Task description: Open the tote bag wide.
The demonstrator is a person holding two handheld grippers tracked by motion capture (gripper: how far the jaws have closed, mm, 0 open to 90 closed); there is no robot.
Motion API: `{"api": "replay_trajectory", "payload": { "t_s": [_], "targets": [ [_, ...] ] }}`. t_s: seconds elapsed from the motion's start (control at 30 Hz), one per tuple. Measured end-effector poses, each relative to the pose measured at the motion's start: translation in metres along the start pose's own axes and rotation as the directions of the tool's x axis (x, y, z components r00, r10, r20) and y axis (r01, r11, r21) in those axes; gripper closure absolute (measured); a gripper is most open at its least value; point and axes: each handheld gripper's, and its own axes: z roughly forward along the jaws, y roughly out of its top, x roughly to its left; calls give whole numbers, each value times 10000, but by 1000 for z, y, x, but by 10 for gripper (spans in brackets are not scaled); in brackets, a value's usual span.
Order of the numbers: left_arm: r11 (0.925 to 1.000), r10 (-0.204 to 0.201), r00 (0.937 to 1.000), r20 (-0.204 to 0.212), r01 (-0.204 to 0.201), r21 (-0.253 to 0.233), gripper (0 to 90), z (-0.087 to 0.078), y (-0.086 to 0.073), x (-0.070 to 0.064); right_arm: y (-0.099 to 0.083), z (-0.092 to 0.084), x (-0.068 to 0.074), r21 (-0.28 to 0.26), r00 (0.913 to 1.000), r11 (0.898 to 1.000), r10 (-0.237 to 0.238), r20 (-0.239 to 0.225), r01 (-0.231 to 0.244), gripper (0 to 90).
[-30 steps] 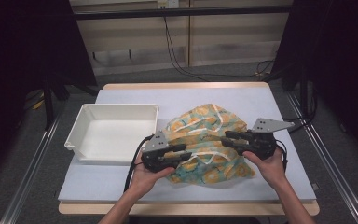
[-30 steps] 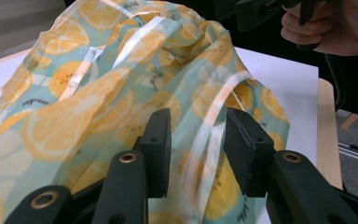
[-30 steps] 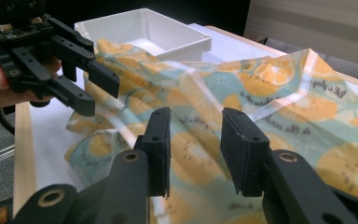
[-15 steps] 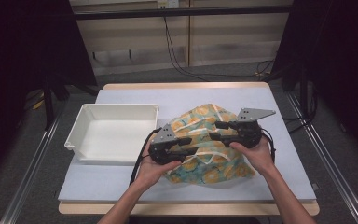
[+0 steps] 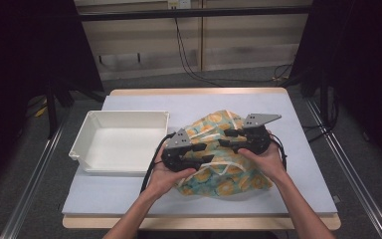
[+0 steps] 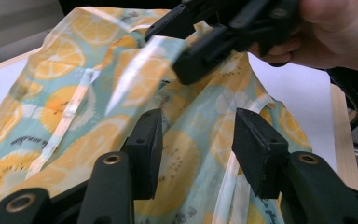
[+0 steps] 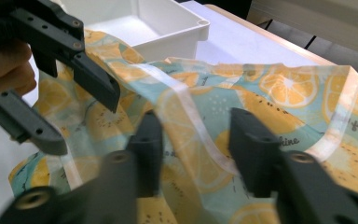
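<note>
1. The lemon-print cloth [image 5: 219, 159] lies crumpled on the worktop [image 5: 298, 149], just right of the white bin [image 5: 124, 142], which holds nothing.
2. The left tongs [image 5: 206, 153] have just been opening; cloth sits between the jaws, but the pads are not pressing it.
3. The right tongs [image 5: 227, 138] have just been closing, hovering over a raised fold, gripping nothing yet.
4. Judging by this, the cloth is neither neatly folded nor binned; most work remains.

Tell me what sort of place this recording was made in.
Probably a lab or studio data-collection station: a white-topped table walled by black curtains, cables trailing across the floor, and only a white bin and a citrus-print cloth bag laid out.
</note>
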Motion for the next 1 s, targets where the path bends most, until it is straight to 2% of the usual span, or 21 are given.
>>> {"api": "replay_trajectory", "payload": {
  "t_s": [0.07,0.1,0.2,0.33,0.57,0.67,0.73,0.77,0.87,0.93,1.0],
  "targets": [
    [10000,18,10000,-2,-18,73,504,4,1,0,-1,0,-5,-137,9997,9998,171,-171,-173,804],
    [10000,-16,10000,94,15,48,504,6,1,1,-1,0,-5,-137,9997,9998,171,-171,-173,804],
    [9999,13,9999,142,-15,160,489,12,0,2,-1,-2,-6,-275,9988,9993,258,-408,-269,897],
    [9998,9,9996,268,-15,219,482,19,-1,4,-1,-4,-7,-346,9978,9987,346,-558,-366,900],
    [9978,88,9996,256,-105,656,476,33,-3,3,-1,-6,-9,-390,9963,9978,512,-697,-540,900],
    [9947,162,9999,32,-164,1018,537,36,-5,3,-2,-5,-11,-371,9955,9976,558,-760,-587,900],
    [9949,68,10000,21,-70,1011,592,37,-6,3,-2,-5,-12,-353,9947,9971,649,-801,-679,900],
    [9947,40,9999,164,-56,1026,657,37,-6,3,-2,-5,-13,-360,9942,9969,672,-839,-704,900],
    [9932,108,9996,257,-137,1158,821,37,-6,2,-2,-5,-14,-477,9929,9956,764,-908,-809,900],
    [9936,78,9995,297,-111,1127,879,35,-5,1,-1,-6,-15,-521,9927,9950,800,-906,-849,900],
    [9954,11,9988,486,-57,958,896,34,-5,-1,-1,-7,-16,-559,9919,9943,854,-944,-909,900]
  ]
}}
